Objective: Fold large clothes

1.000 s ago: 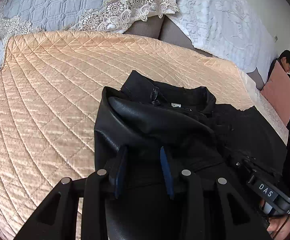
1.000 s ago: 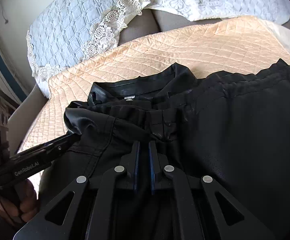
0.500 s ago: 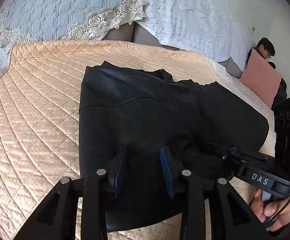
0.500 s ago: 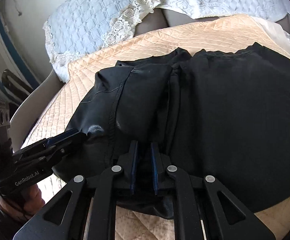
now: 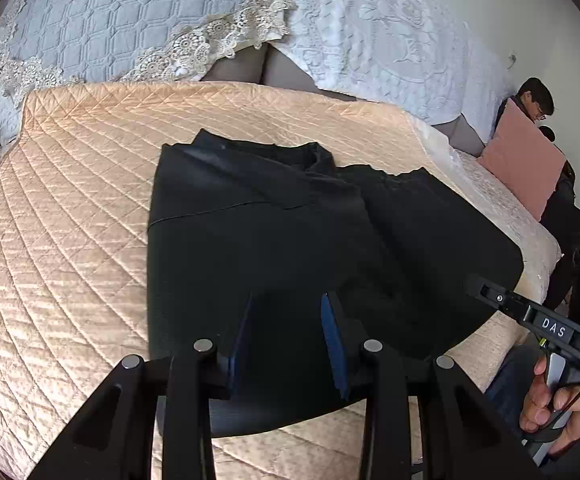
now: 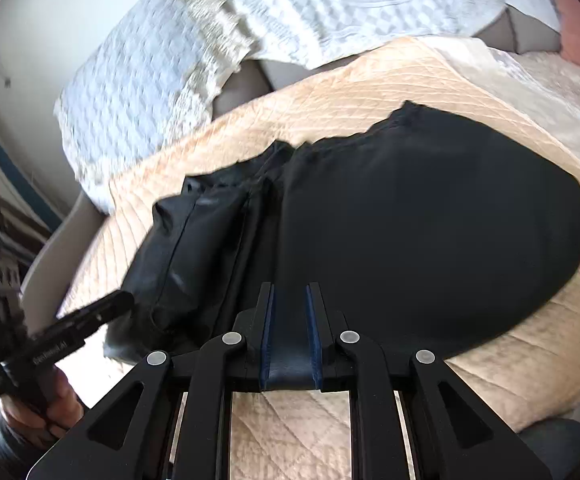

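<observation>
On the quilt (image 5: 69, 220), folded black garment (image 5: 290, 240)

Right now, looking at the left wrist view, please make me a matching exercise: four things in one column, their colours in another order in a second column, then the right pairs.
Things:
1. garment
2. quilted bedspread
3. cushion
4. lace-edged pillow

Colours:
a. pink
b. pale blue
c. black
d. peach

Pairs: 1-c, 2-d, 3-a, 4-b
</observation>
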Tool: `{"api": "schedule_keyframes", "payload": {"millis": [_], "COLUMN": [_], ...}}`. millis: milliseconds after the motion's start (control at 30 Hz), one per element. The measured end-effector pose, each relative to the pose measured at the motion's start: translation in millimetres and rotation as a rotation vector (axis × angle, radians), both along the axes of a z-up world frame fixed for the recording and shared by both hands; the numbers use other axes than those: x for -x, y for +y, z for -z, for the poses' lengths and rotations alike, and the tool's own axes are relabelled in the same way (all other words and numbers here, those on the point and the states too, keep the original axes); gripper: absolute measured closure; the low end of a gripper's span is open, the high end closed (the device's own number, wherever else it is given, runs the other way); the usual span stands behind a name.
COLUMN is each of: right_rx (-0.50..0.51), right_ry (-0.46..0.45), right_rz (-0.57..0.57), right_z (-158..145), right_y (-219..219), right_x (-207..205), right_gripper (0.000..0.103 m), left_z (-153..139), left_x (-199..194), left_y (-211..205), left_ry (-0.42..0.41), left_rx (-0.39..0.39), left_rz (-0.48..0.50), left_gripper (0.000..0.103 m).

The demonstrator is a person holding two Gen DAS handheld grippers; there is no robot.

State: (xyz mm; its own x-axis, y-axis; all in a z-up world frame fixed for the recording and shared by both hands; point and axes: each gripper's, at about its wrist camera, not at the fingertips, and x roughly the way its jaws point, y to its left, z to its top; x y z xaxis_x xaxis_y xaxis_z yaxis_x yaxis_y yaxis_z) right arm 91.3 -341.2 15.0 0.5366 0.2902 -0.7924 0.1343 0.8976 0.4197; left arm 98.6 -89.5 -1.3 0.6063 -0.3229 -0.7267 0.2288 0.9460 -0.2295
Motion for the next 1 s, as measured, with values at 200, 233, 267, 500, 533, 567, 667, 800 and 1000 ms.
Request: {"api": "schedule_keyframes", "payload": {"millis": [200,233,267,500,533,567,667,800,1000], "right_rx": [-0.015,-0.016,-0.019,-0.015,-0.051,-0.074,-0.047,-0.067,-0.08], "right_ry": [-0.033,-0.034,-0.033,0.082,0.091,0.083,0.081,0.06,0.07], "right_rz": [0.053,0.064,0.079,0.164,0.171,0.184,0.166,0.231,0.422], "right_z": [-13.2,-13.5,-13.3,16.2,21.0,20.1,14.2,2.2,-11.1], "right_y": [-23.3,-27.2,-32.9,-68.0,-72.7,-75.5,-71.7,-83.2,-112.2], "right_x": [4.2,4.6,6.0,8.2,8.6,9.3,9.6,22.5,53.8], "right_gripper": [0.078,0.078,0.078,0.065,0.065,0.065,0.065,0.051,0.043], "left_z": [-12.3,-11.0,-8.6,18.8,19.9,20.3,18.2,7.0,-2.6], "left_x": [0.6,-1.3,-3.1,-12.4,-13.6,-15.2,-19.2,-20.8,-34.6], "left_y": [-14.8,-16.8,-18.6,-34.2,-35.8,-36.5,-38.9,-35.4,-29.8], "left_ry": [-0.045,-0.043,-0.036,-0.018,-0.021,-0.019,-0.016,-0.004,-0.029], "left_rx": [-0.01,-0.014,-0.019,-0.085,-0.092,-0.091,-0.1,-0.078,-0.068], "left_rz": [0.033,0.035,0.034,0.06,0.062,0.063,0.069,0.072,0.041], "left_gripper": [0.067,0.067,0.067,0.066,0.066,0.066,0.065,0.065,0.065]}}
